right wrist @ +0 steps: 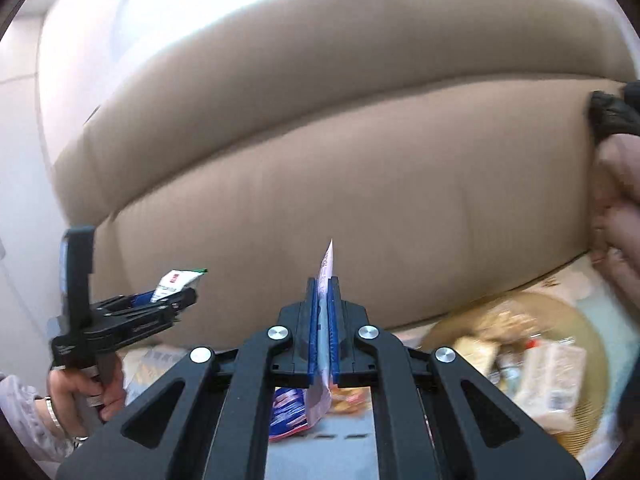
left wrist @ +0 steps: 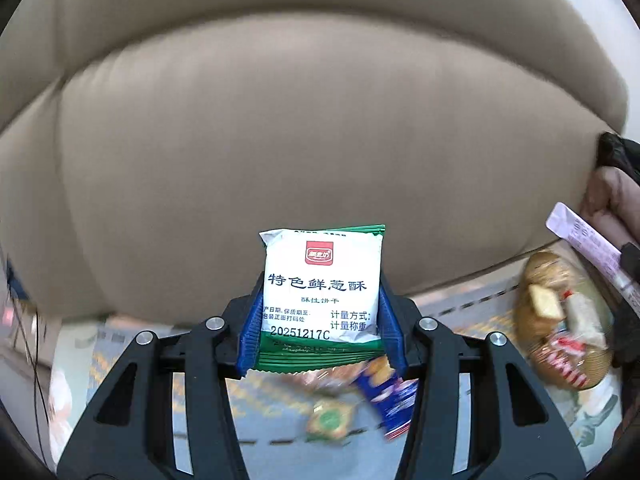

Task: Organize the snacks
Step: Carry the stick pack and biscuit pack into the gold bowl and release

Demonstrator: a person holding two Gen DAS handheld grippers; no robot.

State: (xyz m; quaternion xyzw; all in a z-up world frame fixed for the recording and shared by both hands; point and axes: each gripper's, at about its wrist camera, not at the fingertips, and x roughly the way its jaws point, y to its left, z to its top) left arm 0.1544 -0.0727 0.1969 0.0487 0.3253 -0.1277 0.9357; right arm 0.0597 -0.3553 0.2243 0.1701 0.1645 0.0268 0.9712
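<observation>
My left gripper is shut on a white and green biscuit packet, held upright in the air with its printed face to the camera. The same gripper and packet show at the left of the right wrist view, with a hand on the handle. My right gripper is shut on a thin pale pink packet, seen edge on; that pink packet also shows at the right edge of the left wrist view. A round woven basket with several snacks sits below right.
A beige sofa fills the background in both views. A blue snack packet and a small green and orange one lie on the patterned surface below. The basket lies low right. A dark cloth lies at the sofa's right edge.
</observation>
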